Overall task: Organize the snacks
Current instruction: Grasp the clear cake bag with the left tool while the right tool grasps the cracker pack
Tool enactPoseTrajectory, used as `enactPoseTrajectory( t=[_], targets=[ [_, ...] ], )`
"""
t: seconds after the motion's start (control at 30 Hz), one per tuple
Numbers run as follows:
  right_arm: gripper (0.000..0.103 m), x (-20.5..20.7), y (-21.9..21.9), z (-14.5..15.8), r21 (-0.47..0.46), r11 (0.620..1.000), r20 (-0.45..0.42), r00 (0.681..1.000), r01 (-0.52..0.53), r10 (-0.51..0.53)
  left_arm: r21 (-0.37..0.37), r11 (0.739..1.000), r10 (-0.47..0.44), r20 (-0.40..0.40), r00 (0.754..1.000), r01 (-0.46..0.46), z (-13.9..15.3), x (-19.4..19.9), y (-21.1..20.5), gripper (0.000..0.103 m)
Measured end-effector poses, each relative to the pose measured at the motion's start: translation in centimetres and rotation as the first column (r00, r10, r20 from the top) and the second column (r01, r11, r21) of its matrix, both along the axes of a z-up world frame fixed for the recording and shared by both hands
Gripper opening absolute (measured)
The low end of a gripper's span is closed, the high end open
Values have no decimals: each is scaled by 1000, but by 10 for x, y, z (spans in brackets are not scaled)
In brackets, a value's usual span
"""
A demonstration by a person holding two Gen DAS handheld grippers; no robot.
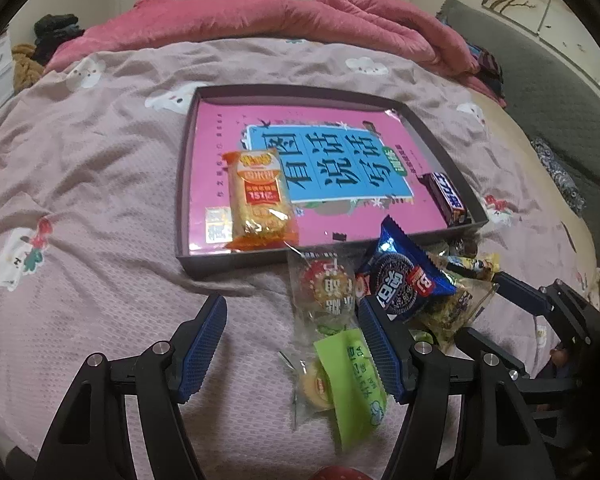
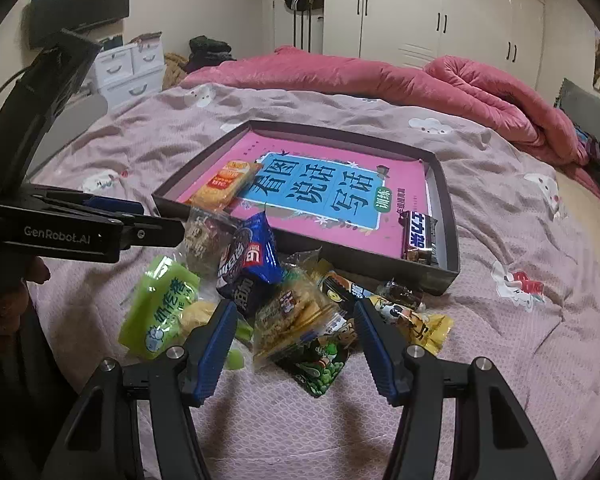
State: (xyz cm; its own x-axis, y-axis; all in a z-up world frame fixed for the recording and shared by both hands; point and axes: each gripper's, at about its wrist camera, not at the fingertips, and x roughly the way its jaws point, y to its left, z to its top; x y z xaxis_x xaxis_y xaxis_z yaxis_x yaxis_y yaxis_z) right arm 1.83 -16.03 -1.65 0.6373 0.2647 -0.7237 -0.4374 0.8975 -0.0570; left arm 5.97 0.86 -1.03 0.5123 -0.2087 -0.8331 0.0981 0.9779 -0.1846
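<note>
A dark shallow box (image 1: 188,152) (image 2: 450,216) on the bed holds a pink book, an orange rice-cracker pack (image 1: 258,200) (image 2: 224,184) and a brown chocolate bar (image 1: 446,198) (image 2: 420,236). In front of it lies a pile of snacks: a blue Oreo pack (image 1: 404,280) (image 2: 248,260), a green pack (image 1: 352,380) (image 2: 160,308), a clear biscuit pack (image 1: 326,288), a yellow cracker pack (image 2: 296,316). My left gripper (image 1: 292,332) is open and empty, above the biscuit pack. My right gripper (image 2: 296,320) is open, its jaws either side of the cracker pack.
The bed has a pink patterned sheet (image 1: 80,200) with a rolled red quilt (image 1: 280,20) at the far side. A grey headboard (image 1: 540,92) lies to the right. White drawers (image 2: 128,68) and wardrobes (image 2: 440,12) stand beyond the bed.
</note>
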Motion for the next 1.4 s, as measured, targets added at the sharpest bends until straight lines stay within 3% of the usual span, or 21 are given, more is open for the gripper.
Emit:
enactPoseTrajectory(
  t=[0.7, 1.0, 1.17, 1.4],
  targets=[
    [60, 5, 29, -27, -243, 966, 72, 991, -88, 109, -12, 1000, -3, -48, 999, 2, -19, 9, -7, 70],
    [50, 6, 41, -36, -324, 941, 126, 981, -101, 149, -10, 1000, 7, -67, 998, -8, -27, 15, -10, 70],
    [48, 11, 32, -32, -262, 962, 127, 986, -70, 107, -4, 1000, 8, -71, 997, -8, -31, 17, -12, 70],
    [47, 17, 1, -13, -77, 997, 111, 994, 12, -3, -28, 999, 15, -53, 998, -17, -32, 19, -9, 70]
  ],
)
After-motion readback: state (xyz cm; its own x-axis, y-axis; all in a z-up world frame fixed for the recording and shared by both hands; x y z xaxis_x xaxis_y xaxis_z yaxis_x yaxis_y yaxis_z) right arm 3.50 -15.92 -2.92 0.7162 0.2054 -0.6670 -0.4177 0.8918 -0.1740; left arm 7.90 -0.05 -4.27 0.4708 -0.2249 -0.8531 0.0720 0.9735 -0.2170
